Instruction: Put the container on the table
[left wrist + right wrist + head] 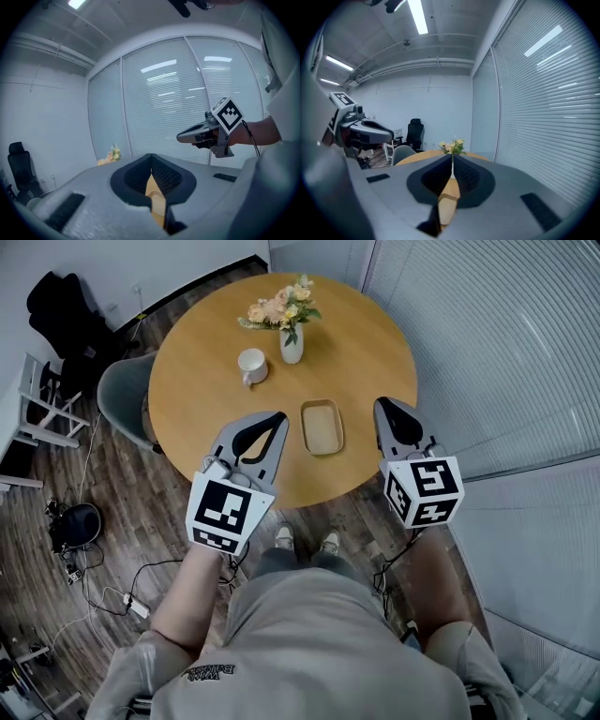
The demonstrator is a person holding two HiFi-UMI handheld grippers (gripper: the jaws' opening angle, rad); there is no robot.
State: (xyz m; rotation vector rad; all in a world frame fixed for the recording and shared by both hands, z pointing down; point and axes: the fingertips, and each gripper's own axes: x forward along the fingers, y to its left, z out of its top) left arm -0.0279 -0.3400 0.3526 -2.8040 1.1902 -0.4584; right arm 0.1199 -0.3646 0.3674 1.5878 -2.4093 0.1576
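Head view: shallow tan rectangular container [322, 427] on round wooden table [375, 343]; left gripper [278, 416], right gripper [382, 404] flank it, both clenched empty; likely placed, back off without nudging

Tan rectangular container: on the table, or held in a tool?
On the round wooden table: the container lies flat, touching neither left tool nor right tool.

No legible text, number, brand or sign appears in any view. The only lettering is a small dark print [208, 672] on the lower edge of the person's shirt [319, 643] in the head view; it is too small and blurred to read. The cubes on the left gripper [278, 418] and the right gripper [384, 407] bear black-and-white square marker patterns, which are coded blocks and contain no characters.
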